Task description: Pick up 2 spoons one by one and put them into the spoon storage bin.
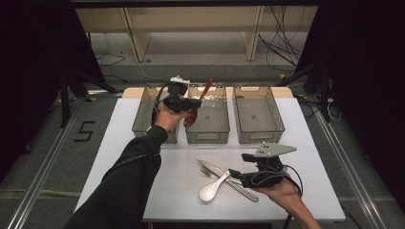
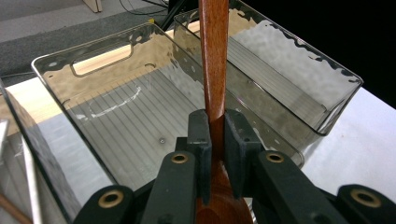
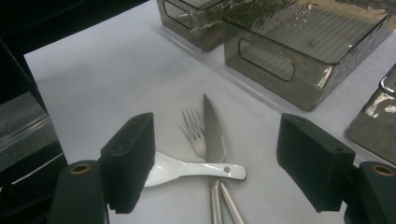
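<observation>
My left gripper (image 1: 189, 103) is shut on a brown wooden spoon (image 1: 206, 89), held in the air over the near left part of the middle bin (image 1: 208, 139). In the left gripper view the pads clamp the spoon's handle (image 2: 214, 60) just above its bowl, and the handle points up and away from the left gripper (image 2: 213, 135). On the white table lie a white spoon (image 1: 211, 189), a knife (image 1: 214, 167) and a fork (image 1: 206, 171), crossed in a pile. My right gripper (image 1: 233, 174) rests open just right of that pile. The right gripper view has the right gripper (image 3: 223, 158) standing wide around the white spoon (image 3: 187, 169), the knife (image 3: 212, 130) and the fork (image 3: 192, 125), touching none.
Three smoky clear bins stand in a row at the back of the table: left bin (image 1: 142, 125), middle one, and right bin (image 1: 260, 136). The right bin (image 2: 299, 70) looks bare inside. The table's front edge (image 1: 239, 218) runs close below the right hand.
</observation>
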Motion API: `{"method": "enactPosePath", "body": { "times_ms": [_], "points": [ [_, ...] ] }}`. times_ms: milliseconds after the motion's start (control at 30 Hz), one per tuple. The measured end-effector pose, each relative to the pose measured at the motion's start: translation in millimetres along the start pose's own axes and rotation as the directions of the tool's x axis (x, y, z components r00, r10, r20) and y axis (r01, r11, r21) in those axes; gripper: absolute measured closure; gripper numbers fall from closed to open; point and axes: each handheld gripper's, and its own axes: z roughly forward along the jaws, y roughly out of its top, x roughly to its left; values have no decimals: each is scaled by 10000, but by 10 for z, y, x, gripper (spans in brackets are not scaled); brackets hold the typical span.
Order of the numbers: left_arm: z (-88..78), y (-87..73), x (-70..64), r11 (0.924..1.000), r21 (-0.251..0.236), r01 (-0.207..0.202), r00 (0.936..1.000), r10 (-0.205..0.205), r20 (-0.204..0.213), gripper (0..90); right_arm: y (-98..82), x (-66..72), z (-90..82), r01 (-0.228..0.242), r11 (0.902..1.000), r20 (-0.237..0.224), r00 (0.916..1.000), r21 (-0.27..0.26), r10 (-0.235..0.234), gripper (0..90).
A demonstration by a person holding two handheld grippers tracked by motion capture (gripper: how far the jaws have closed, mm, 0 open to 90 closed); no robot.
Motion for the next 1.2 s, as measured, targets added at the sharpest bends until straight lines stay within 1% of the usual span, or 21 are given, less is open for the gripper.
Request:
{"method": "enactPosePath", "body": {
  "times_ms": [167, 233, 267, 300, 433, 500, 633, 667, 800, 833, 867, 900, 933, 1000, 1033, 1067, 1100, 1133, 1200],
  "points": [
    [107, 1, -11, 10000, 29, 29, 10000, -29, -42, 807, 0, 0, 0, 0, 10000, -28, 10000, -3, 0, 291],
    [138, 1, -13, 9999, 145, 36, 10000, -35, -75, 807, 0, -1, -4, 5, 10000, -28, 10000, -8, -5, 291],
    [154, -1, -14, 9999, 127, 28, 9999, -26, -111, 806, -1, -1, -4, 2, 10000, -27, 10000, -17, -2, 291],
    [165, -3, -16, 9999, 146, 85, 9999, -83, -98, 806, -1, -3, -5, -7, 10000, -24, 10000, -17, 7, 291],
    [192, -22, 6, 9997, 210, 101, 9999, -99, -92, 805, -3, -1, -10, 1, 10000, -30, 10000, -42, -1, 291],
    [210, -33, 12, 9996, 190, 190, 9998, -188, -106, 805, -4, -3, -8, 7, 10000, -42, 10000, -21, -7, 291],
    [241, -44, 7, 9995, 223, 225, 9997, -225, -26, 804, -1, 1, -8, 14, 10000, -40, 10000, -34, -15, 291],
    [251, -49, 6, 9995, 275, 172, 9998, -170, -64, 803, -1, 2, -7, 10, 10000, -38, 10000, -27, -10, 291],
    [274, -60, 1, 9994, 243, 259, 9996, -256, -123, 792, 0, 5, -6, 17, 10000, -58, 10000, -6, -17, 291],
    [278, -59, 4, 9988, 354, 334, 9994, -329, -144, 767, 0, 5, -6, 4, 10000, -67, 10000, -5, -4, 291],
    [284, -56, 6, 9980, 453, 436, 9989, -427, -199, 706, -1, 3, -6, 10, 10000, -70, 10000, -16, -11, 291],
    [278, -54, 8, 9978, 488, 440, 9988, -429, -225, 656, -1, 1, -6, -6, 10000, -70, 10000, -12, 6, 291],
    [264, -52, 12, 9979, 472, 453, 9988, -444, -185, 643, -2, -1, -6, -3, 10000, -68, 10000, -14, 3, 291],
    [220, -48, 17, 9973, 505, 534, 9986, -533, -21, 621, -4, -1, -8, -16, 10000, -73, 10000, -6, 16, 291],
    [197, -51, 12, 9967, 505, 635, 9979, -642, 120, 605, -5, -1, -8, -27, 10000, -76, 10000, -6, 27, 291],
    [173, -55, 4, 9962, 620, 605, 9976, -624, 301, 582, -6, -2, -8, -30, 10000, -65, 10000, -1, 30, 291],
    [143, -63, -13, 9964, 711, 468, 9981, -494, 358, 559, -6, -3, -7, -40, 10000, -64, 10000, 1, 40, 291],
    [106, -74, -33, 9967, 697, 425, 9982, -452, 386, 534, -6, -4, -7, -45, 10000, -58, 10000, -7, 45, 291],
    [4, -100, -65, 9963, 710, 492, 9969, -534, 584, 466, -6, -2, -7, -41, 10000, -58, 10000, -8, 41, 291]
  ]
}}
